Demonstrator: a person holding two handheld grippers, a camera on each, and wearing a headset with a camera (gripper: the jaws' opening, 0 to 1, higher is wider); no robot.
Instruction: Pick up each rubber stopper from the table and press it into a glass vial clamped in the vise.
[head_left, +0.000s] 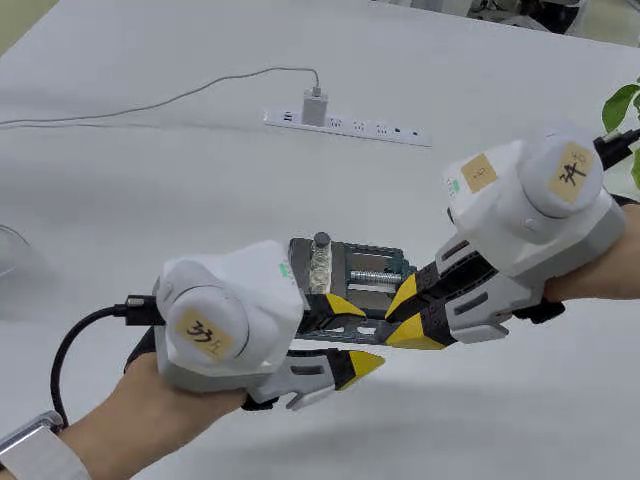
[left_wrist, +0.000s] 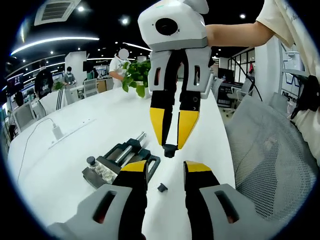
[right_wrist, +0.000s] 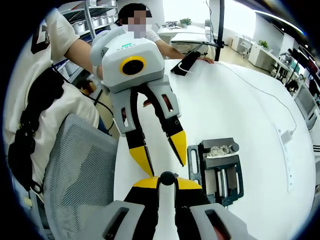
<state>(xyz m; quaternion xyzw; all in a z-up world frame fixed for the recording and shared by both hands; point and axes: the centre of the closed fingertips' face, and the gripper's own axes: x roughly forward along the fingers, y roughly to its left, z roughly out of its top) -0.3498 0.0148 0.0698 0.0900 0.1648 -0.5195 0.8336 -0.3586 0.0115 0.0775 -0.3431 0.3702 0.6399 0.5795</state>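
Currently logged, left to right.

Left gripper (left_wrist: 166, 169): my jaws stand wide apart and hold nothing. A loose stopper (left_wrist: 162, 187) lies on the white table (head_left: 200, 160), between and just beyond their tips.

Glass vial (head_left: 320, 268): upright, clamped at the left end of the vise (head_left: 372, 277), with a seated stopper (head_left: 322, 240) in its mouth.

Right gripper (right_wrist: 168, 183): jaws closed on a held stopper (right_wrist: 168, 177), pinched at the very tips. It hangs above the table beside the vise, apart from the vial.
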